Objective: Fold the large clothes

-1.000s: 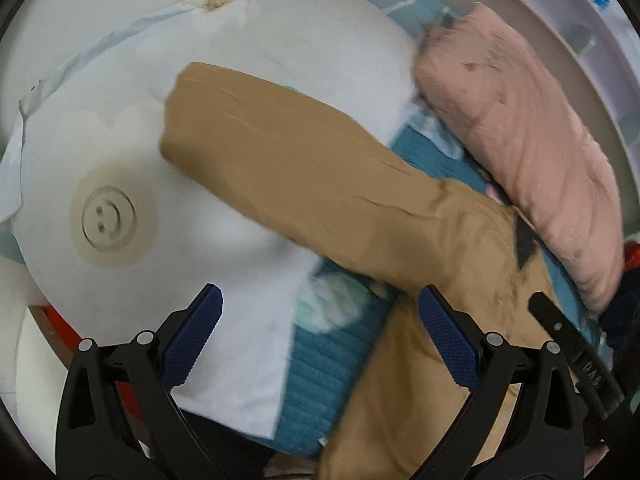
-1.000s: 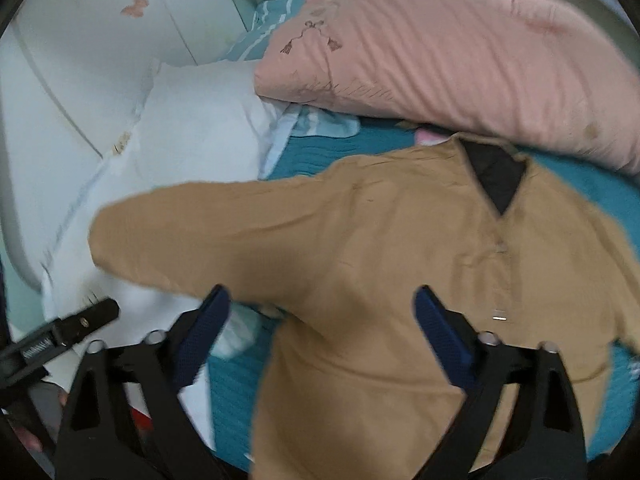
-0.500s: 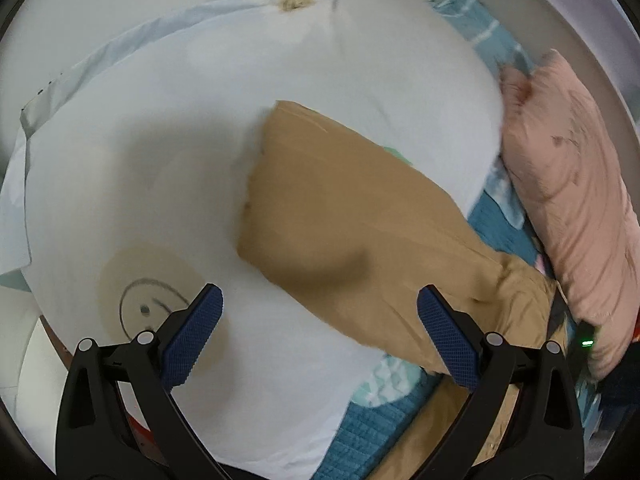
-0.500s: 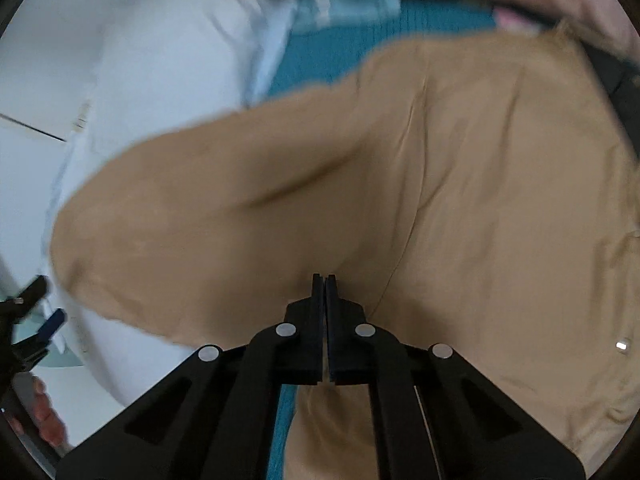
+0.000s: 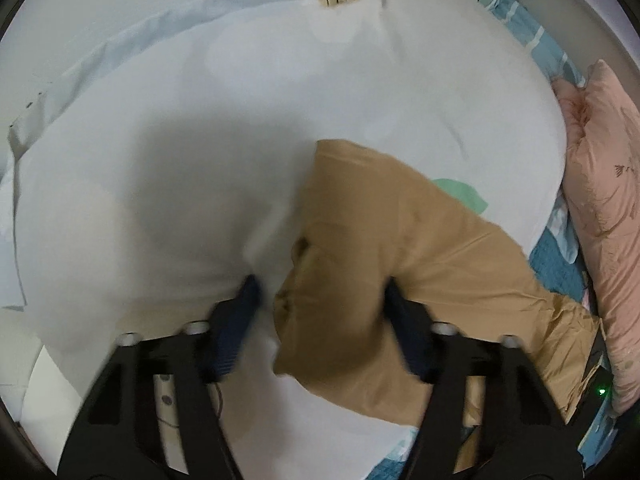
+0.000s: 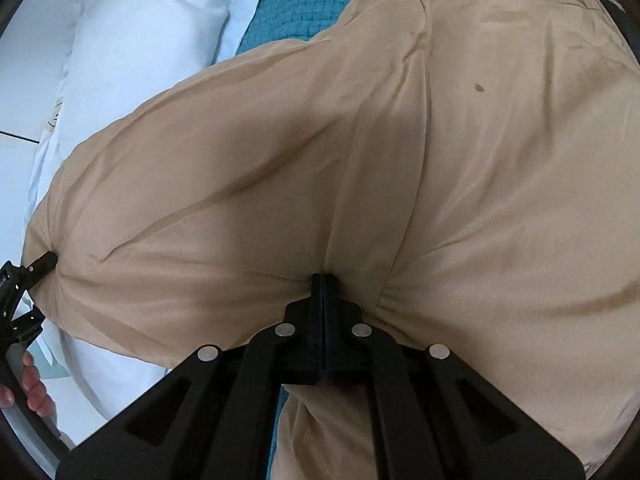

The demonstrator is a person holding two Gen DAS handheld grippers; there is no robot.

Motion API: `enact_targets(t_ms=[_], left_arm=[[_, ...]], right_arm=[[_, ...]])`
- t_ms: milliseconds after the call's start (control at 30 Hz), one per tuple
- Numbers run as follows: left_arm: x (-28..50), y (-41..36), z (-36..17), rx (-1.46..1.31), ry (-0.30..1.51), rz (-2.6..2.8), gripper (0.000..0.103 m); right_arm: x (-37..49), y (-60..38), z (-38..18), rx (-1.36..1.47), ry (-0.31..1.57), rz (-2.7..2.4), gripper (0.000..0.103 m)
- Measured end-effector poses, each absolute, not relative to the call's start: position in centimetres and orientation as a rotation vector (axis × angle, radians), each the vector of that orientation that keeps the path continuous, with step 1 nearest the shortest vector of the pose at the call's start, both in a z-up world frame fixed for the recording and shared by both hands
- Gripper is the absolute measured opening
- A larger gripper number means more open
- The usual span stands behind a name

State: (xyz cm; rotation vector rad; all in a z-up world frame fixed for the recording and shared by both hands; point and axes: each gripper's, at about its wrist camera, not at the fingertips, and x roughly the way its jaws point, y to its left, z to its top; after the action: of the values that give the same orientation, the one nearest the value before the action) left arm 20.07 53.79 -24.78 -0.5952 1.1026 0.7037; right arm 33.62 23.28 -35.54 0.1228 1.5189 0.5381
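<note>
Left wrist view: the left gripper points steeply down at the cuff end of the tan shirt, whose sleeve lies across a big white pillow on the bed. Its blue-padded fingers are blurred and closing, with the bunched sleeve end between them. The right finger already touches the cloth, while the left one stands just beside it, so the grip is not yet firm. To the far right a pink pillow lies along the edge, with a teal bedspread showing between it and the sleeve.

Right wrist view: the right gripper has its fingers clenched together, pinching a fold of the tan shirt near where the sleeve meets the body; creases fan out from the pinch. The shirt fills most of the view, spread over the teal bedspread. The white pillow lies far left. At the left edge the left gripper meets the sleeve's end, a hand below it.
</note>
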Motion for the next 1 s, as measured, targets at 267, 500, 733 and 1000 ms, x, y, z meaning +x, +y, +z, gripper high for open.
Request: enact_targets(t_ms=[267,500,733,1000], left_arm=[[20.8,51.6,-22.1,-0.556,1.088,0.641,0.013],[20.8,48.4,-19.4,-0.483,1.052,0.604,0.013],[21.5,43.0,-16.0,-0.421,1.016,0.521,0.013],[23.2,33.9,-12.6,-0.343,0.992,0.388,0.013]], right_arm=[[31.9,22.7,-32.7,0.113,1.493,0.536,0.000],[30.7,20.4,-29.4,0.152,1.455,0.554,0.002],[30.6,16.5,-26.1,0.184,1.391,0.549,0.002],[28.6,6.5,-22.2,0.262,1.306,0.482,0.005]])
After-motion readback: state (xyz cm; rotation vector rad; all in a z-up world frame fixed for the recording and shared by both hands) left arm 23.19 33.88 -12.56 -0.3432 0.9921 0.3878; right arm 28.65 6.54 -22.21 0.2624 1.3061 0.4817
